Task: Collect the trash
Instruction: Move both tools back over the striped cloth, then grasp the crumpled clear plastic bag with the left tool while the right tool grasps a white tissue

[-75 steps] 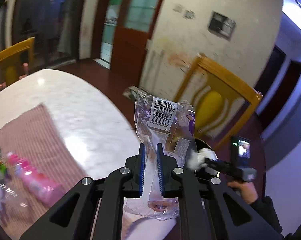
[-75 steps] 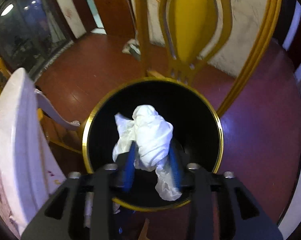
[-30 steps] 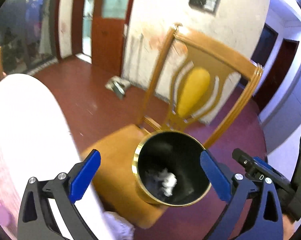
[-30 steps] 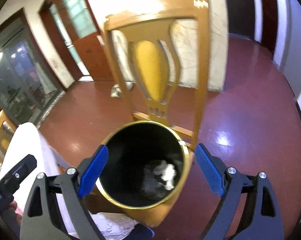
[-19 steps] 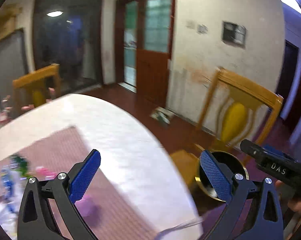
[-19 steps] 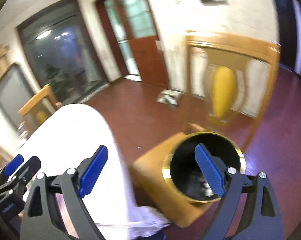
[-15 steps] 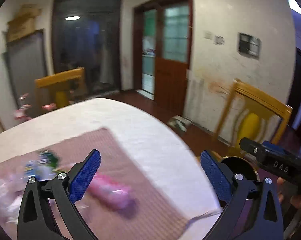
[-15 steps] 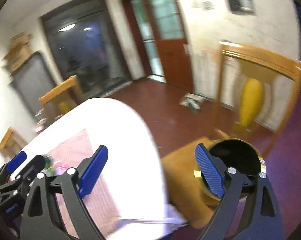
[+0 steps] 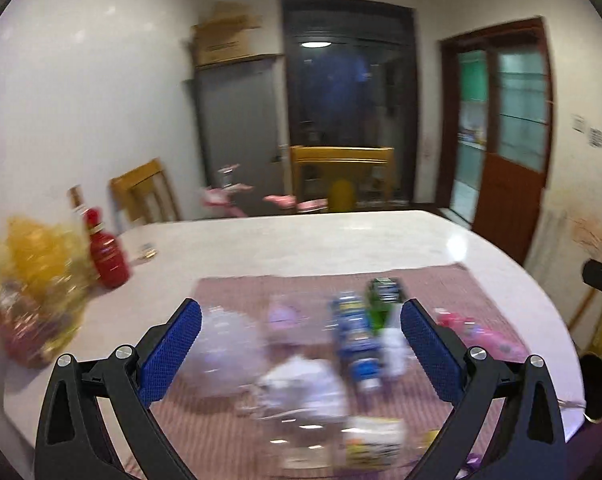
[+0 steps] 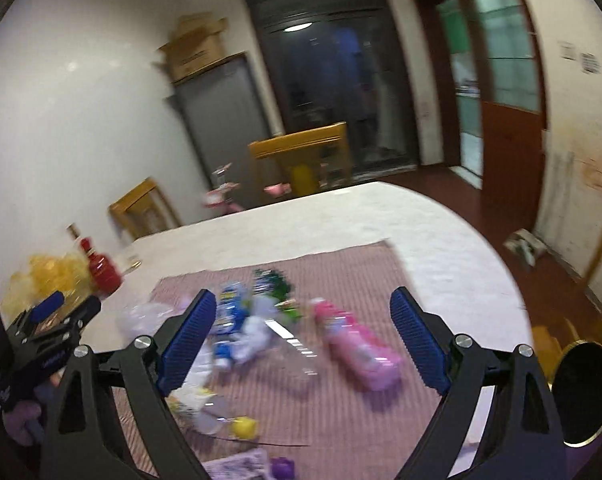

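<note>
Both hand-held grippers, left [image 9: 301, 354] and right [image 10: 299, 338], were wide open and empty, with loads of litter like the pink plastic bottle [image 10: 357, 350] left on the white oval bench [image 10: 441, 240].

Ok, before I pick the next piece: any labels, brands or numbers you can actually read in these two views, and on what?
None can be read.
Cardboard box on the cabinet: dark print, blurred.
Red bottle: label blurred.
Blue-and-white wrapper and pink package on the mat: print smeared by motion.
Wall notices by the door: too small.
Left tool: white lettering on its body, too small.
</note>
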Action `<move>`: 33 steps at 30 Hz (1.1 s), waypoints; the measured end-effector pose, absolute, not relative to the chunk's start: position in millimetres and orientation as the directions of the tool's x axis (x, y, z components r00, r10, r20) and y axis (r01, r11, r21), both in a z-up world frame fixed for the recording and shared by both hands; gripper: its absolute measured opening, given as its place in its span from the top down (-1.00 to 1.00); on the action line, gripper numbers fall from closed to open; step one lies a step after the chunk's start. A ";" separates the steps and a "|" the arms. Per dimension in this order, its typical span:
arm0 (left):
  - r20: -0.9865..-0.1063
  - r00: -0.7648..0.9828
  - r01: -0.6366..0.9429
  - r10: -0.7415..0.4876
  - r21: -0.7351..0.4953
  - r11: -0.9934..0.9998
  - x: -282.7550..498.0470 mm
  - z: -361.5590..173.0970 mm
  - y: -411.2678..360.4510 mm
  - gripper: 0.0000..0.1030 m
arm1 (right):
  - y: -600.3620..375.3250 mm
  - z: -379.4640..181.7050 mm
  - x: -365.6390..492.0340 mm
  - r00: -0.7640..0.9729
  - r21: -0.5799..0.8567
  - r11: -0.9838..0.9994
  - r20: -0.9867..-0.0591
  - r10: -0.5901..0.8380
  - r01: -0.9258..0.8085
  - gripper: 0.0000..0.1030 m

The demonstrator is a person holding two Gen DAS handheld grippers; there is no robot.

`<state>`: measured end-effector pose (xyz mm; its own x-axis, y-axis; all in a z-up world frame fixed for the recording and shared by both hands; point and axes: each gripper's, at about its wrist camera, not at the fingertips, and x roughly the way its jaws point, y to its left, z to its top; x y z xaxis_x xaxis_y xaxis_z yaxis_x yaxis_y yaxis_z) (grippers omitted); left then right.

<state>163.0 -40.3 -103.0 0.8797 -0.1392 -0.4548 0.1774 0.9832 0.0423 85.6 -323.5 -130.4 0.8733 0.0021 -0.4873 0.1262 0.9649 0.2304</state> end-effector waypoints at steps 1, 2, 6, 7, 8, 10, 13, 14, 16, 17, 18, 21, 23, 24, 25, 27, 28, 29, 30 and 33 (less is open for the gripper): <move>-0.461 0.879 0.151 -0.119 0.034 0.988 166.5 -105.0 -27.1 -0.89 | -315.4 -130.9 91.8 0.869 0.224 0.969 -0.495 0.017 0.109 -0.72; -0.465 0.879 0.135 -0.106 0.030 0.990 168.8 -107.5 -18.1 -0.89 | -307.1 -133.0 96.9 0.862 0.215 0.973 -0.505 0.033 0.089 -0.72; -0.486 0.871 0.089 -0.067 0.022 0.996 178.0 -118.6 2.6 -0.89 | -281.3 -137.2 111.9 0.844 0.187 0.981 -0.533 0.060 0.048 -0.70; -0.493 0.868 0.082 -0.060 0.023 0.996 181.4 -122.3 5.7 -0.89 | -278.1 -139.5 114.6 0.839 0.182 0.983 -0.539 0.067 0.038 -0.58; -0.501 0.864 0.074 -0.052 0.025 0.997 185.0 -126.3 8.2 -0.89 | -273.4 -144.1 119.0 0.828 0.179 0.984 -0.553 0.088 0.015 -0.50; -0.517 0.855 0.060 -0.037 0.028 0.998 191.4 -135.8 13.1 -0.89 | -264.6 -156.1 133.7 0.789 0.199 0.979 -0.594 0.154 -0.041 -0.28; -0.541 0.840 0.050 -0.023 0.034 0.998 200.0 -150.2 19.0 -0.89 | -254.8 -182.0 158.5 0.721 0.218 0.973 -0.662 0.206 -0.079 -0.13; -0.549 0.836 0.044 -0.016 0.039 0.998 202.4 -154.5 21.2 -0.89 | -251.1 -189.2 166.2 0.705 0.210 0.974 -0.679 0.205 -0.080 -0.12; -0.562 0.827 0.033 -0.002 0.045 0.998 207.8 -160.8 26.5 -0.89 | -244.6 -204.8 183.2 0.668 0.195 0.976 -0.714 0.210 -0.098 -0.03; -0.568 0.823 0.024 0.007 0.047 0.999 209.6 -163.1 30.1 -0.89 | -239.1 -215.0 194.0 0.642 0.175 0.978 -0.739 0.205 -0.110 -0.01; -0.574 0.819 0.012 0.018 0.048 0.999 211.9 -165.7 33.4 -0.89 | -233.4 -222.2 201.4 0.624 0.153 0.980 -0.756 0.197 -0.123 0.06; -0.598 0.799 -0.038 0.058 0.045 0.998 224.4 -176.4 46.4 -0.89 | -219.6 -239.7 226.7 0.577 0.087 0.983 -0.800 0.165 -0.160 0.11; -0.614 0.786 -0.055 0.069 0.042 0.998 232.7 -181.7 51.6 -0.89 | -209.8 -251.2 241.9 0.553 0.032 0.986 -0.825 0.119 -0.165 0.11; -0.626 0.777 -0.061 0.074 0.042 0.997 238.7 -186.4 54.3 -0.89 | -208.7 -256.1 247.9 0.544 0.012 0.986 -0.833 0.101 -0.165 0.12; -0.633 0.770 -0.067 0.079 0.043 0.997 242.4 -189.8 55.4 -0.89 | -205.8 -261.6 253.7 0.529 -0.010 0.986 -0.845 0.079 -0.164 0.13; -0.649 0.756 -0.073 0.082 0.042 0.996 251.9 -196.7 56.7 -0.89 | -203.7 -267.5 261.3 0.520 -0.034 0.987 -0.852 0.054 -0.157 0.16; -0.658 0.748 -0.073 0.081 0.039 0.997 257.5 -200.8 56.6 -0.89 | -203.2 -269.1 262.9 0.515 -0.052 0.987 -0.856 0.035 -0.154 0.16; -0.666 0.741 -0.075 0.081 0.038 0.996 263.0 -204.4 55.7 -0.89 | -203.2 -272.3 265.3 0.503 -0.061 0.987 -0.864 0.023 -0.149 0.16; -0.671 0.738 -0.074 0.079 0.035 0.997 267.0 -206.7 55.1 -0.89 | -203.9 -275.4 267.3 0.492 -0.062 0.988 -0.870 0.017 -0.143 0.17; -0.688 0.722 -0.070 0.073 0.032 0.997 284.4 -215.1 49.8 -0.89 | -207.9 -286.6 273.4 0.458 -0.064 0.990 -0.889 0.002 -0.128 0.17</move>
<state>284.4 49.8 -215.1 0.7220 0.0729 -0.6880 -0.0704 0.9970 0.0317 273.4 -207.9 -286.6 0.4581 0.0022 -0.8889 -0.1280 0.9897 -0.0636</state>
